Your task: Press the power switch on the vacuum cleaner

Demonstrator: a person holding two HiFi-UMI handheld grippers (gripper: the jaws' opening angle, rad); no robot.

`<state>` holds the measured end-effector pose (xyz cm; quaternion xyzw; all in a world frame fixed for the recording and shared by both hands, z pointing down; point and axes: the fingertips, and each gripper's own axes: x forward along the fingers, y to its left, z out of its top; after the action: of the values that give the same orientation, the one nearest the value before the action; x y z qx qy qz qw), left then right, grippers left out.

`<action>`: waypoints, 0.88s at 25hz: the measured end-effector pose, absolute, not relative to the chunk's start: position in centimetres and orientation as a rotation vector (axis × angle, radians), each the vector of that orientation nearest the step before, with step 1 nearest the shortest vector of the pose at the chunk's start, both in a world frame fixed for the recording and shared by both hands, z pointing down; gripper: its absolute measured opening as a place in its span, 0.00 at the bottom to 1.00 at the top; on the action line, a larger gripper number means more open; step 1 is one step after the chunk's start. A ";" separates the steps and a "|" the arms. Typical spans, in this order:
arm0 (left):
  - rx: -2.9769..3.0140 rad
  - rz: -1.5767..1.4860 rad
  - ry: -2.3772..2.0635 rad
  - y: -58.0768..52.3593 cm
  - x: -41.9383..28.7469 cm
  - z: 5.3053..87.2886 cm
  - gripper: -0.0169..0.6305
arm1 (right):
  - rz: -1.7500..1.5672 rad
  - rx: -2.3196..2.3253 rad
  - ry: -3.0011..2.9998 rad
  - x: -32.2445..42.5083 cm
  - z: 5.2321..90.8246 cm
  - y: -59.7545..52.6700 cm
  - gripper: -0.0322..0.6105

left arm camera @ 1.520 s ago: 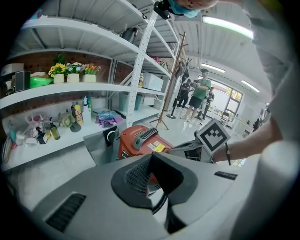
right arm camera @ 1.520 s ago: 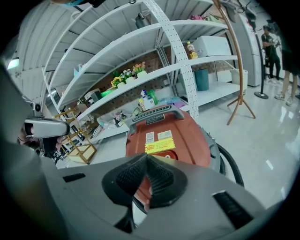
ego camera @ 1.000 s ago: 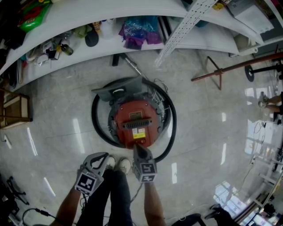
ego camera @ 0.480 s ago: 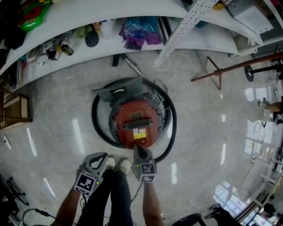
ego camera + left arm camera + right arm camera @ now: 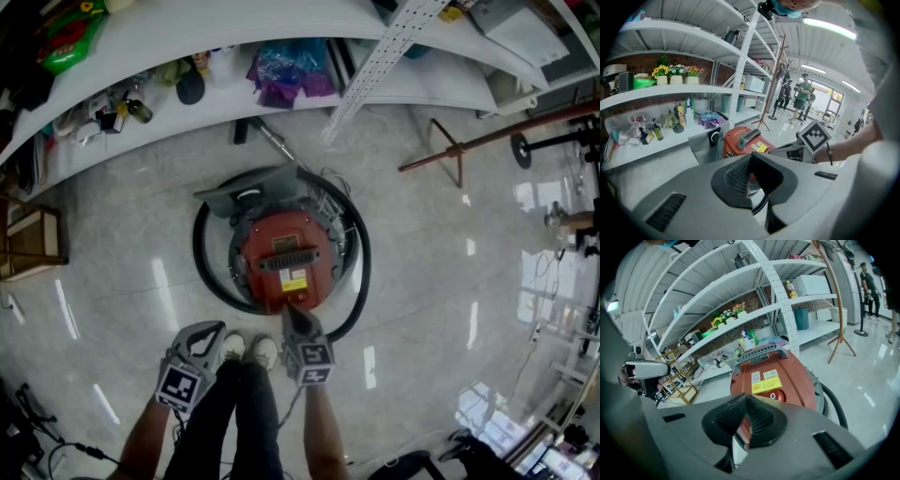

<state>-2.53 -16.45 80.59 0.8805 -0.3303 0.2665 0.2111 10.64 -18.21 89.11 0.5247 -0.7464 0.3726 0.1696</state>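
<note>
"Starting at the left: what was the left gripper (image 5: pixel 212 330) doing?"

"Nothing much. It hung low by the person's legs (image 5: pixel 246 412), jaws pressed together w/ nothing between them, off to the left of the vacuum cleaner (image 5: pixel 284 258). Not the arm for this job, imo."

"And the vac itself?"

"Sat on the floor (image 5: pixel 122 272) just ahead of the shoes (image 5: pixel 249 349), inside a loop of its black hose (image 5: pixel 362 272). Round body, red domed top, dark handle (image 5: pixel 759 354) running crosswise over it. A yellow label (image 5: pixel 765 387) lay on the near side of the handle. The power switch (image 5: pixel 774 397) was just below that label: a small round red button w/ a white mark, on the near slope of the dome."

"Right gripper (image 5: pixel 290 317)?"

"Much nearer. Its jaws were closed too and empty, making one blunt tip that pointed fwd at the dome's near edge. From its own view the switch lay just ahead of the tip, a bit up and to the right. Couldn't tell whether the tip touched the body, but it wasn't on the button."

"So the move?"

"Prob. a short push fwd and slightly right, closed tip onto the button. Red on red, so the target looked easy to miss; the label was the better landmark."
</note>
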 end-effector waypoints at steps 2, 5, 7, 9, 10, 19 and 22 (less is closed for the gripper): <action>2.457 0.735 -0.916 -16.4 -2.4 80.2 0.04 | 1.052 1.490 -2.130 10.5 88.5 -18.1 0.07; 2.463 0.730 -0.913 -16.4 -2.2 79.5 0.04 | 1.050 1.496 -2.138 10.5 87.6 -17.9 0.07; 2.471 0.733 -0.913 -16.5 -2.1 79.1 0.04 | 1.049 1.500 -2.141 10.6 87.1 -17.9 0.07; 2.477 0.726 -0.922 -16.6 -2.2 78.5 0.04 | 1.046 1.493 -2.152 10.5 86.4 -17.8 0.07; 2.480 0.721 -0.927 -16.7 -2.2 78.1 0.04 | 1.044 1.488 -2.159 10.4 86.0 -17.7 0.07; 2.530 0.702 -0.937 -17.1 -1.1 74.3 0.04 | 1.011 1.504 -2.198 10.5 81.8 -17.4 0.07; 2.549 0.688 -0.941 -16.9 -0.7 73.0 0.04 | 0.995 1.506 -2.216 10.6 80.2 -17.0 0.07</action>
<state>-0.73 -16.88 72.96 0.8964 -0.3309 0.2421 0.1687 10.63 -17.02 80.20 0.5217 -0.7676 0.3446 0.1411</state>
